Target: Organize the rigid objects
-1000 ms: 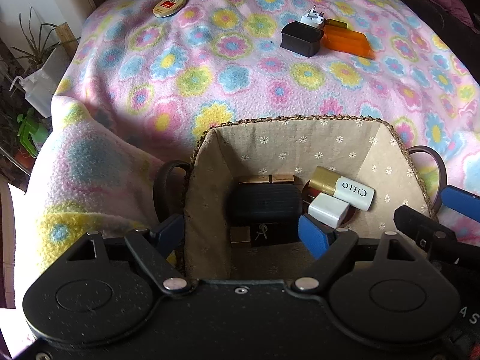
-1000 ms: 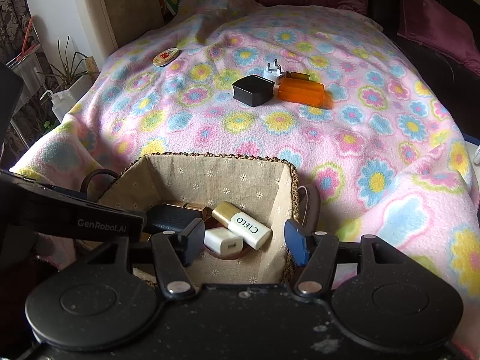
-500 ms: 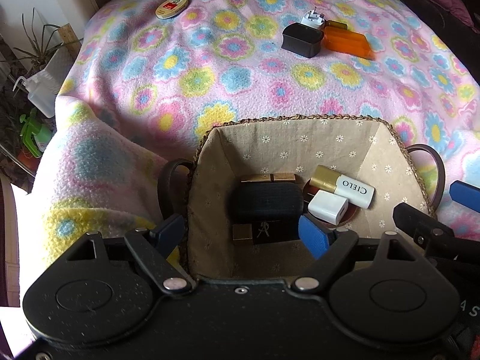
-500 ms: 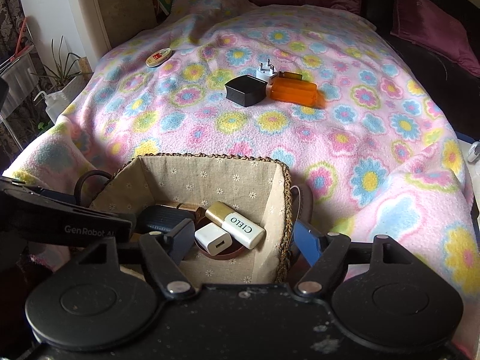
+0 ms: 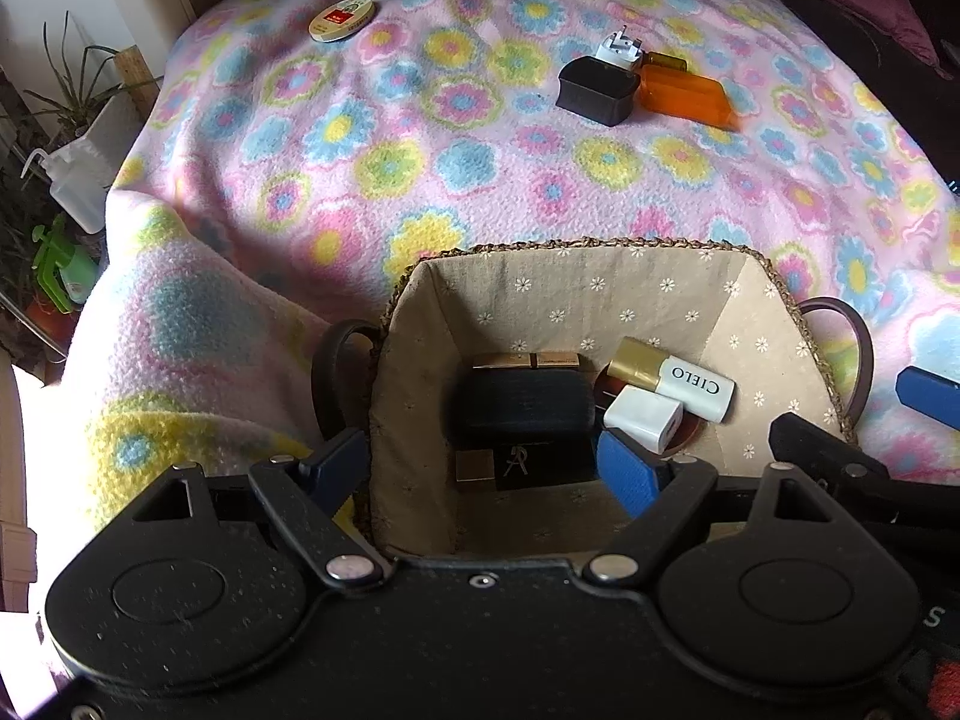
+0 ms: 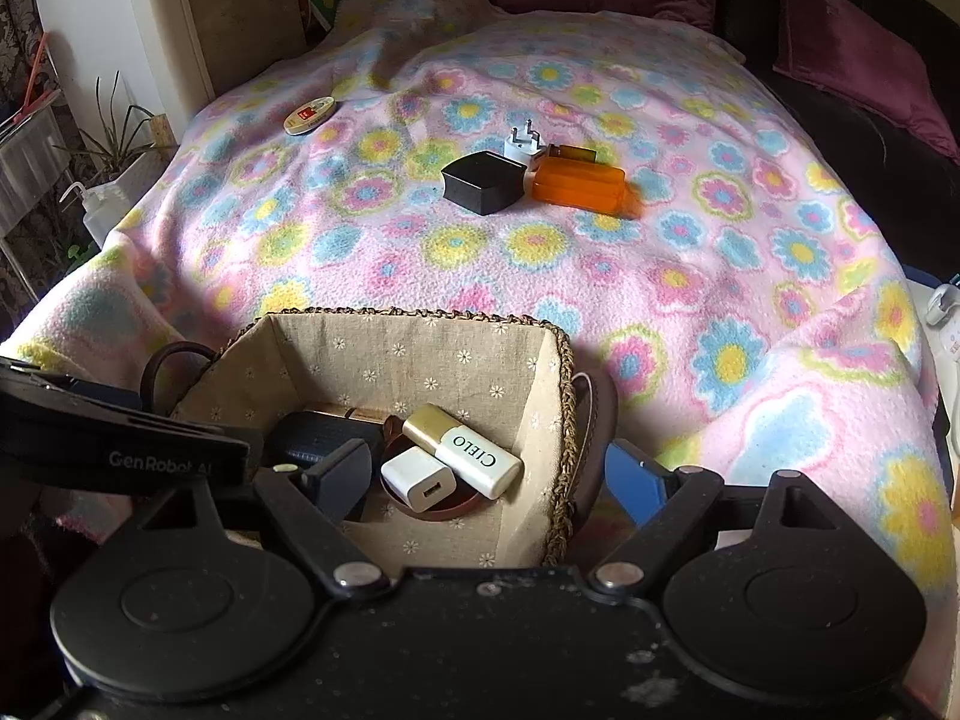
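A woven basket (image 5: 576,294) with beige flowered lining sits on the flowered blanket and also shows in the right wrist view (image 6: 414,360). Inside lie a CIELO bottle (image 5: 672,378), a white charger cube (image 5: 643,417), a dark case (image 5: 522,402) and a gold box (image 5: 525,360). My left gripper (image 5: 480,465) is open and empty over the basket's near left wall. My right gripper (image 6: 486,477) is open and empty, straddling the basket's right wall. Far off lie a black box (image 6: 483,180), an orange case (image 6: 579,186), a white plug (image 6: 522,144) and an oval tin (image 6: 309,114).
The blanket (image 6: 660,276) covers a bed, dropping off at left and right. Plants and a white squeeze bottle (image 5: 72,180) stand beside the bed at left. Dark red cushions (image 6: 858,54) lie at the far right.
Both grippers have drawn back and up a little from the basket; the right one's view now shows more of the blanket. Nothing was taken or let go.
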`<state>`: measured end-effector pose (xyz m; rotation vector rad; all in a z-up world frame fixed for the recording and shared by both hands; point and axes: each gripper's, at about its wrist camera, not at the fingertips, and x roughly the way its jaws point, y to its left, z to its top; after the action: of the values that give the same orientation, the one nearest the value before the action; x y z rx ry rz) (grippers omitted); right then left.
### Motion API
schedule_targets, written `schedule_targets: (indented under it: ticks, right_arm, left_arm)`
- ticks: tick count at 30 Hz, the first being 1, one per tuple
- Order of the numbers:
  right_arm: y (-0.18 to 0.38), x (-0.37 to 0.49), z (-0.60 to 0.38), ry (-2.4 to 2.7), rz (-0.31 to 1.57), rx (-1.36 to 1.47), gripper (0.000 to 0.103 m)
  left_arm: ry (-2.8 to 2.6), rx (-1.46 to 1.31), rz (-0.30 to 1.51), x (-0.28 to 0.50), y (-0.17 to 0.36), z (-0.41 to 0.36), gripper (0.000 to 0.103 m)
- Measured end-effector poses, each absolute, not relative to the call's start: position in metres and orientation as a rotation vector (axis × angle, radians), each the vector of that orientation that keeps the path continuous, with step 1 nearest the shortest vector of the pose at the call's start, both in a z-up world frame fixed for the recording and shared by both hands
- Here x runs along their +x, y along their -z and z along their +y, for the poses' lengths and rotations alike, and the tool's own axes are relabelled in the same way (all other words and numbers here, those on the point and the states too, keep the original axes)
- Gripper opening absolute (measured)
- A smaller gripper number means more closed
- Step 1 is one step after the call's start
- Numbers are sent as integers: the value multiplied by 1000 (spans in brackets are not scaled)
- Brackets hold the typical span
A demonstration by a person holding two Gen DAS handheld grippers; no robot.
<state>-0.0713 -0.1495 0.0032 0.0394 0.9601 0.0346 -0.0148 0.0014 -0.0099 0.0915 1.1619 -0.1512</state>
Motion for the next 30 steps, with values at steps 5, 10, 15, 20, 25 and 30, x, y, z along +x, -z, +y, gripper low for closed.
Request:
schedule_targets:
  ticks: [5, 10, 15, 20, 25, 30]
  right_arm:
    - [-3, -71, -150, -32, 959, 40, 88]
    - [-3, -71, -151, -27, 959, 47, 89]
    - [-4, -72, -155, -9, 950, 68, 92]
    - [-3, -72, -155, 0, 952, 75, 92]
    - [-3, -72, -154, 3, 953, 70, 92]
    - [-3, -72, -153, 5, 953, 68, 93]
  left_arm:
    - [144, 107, 1164, -19, 10, -1, 81]
    - [142, 101, 1162, -21, 9, 0, 81]
    - [171, 52, 1145, -23, 6, 5, 80]
    - [175, 40, 1140, -22, 5, 6, 80]
    - [172, 43, 1141, -22, 6, 6, 80]
    - [162, 60, 1147, -23, 8, 3, 81]
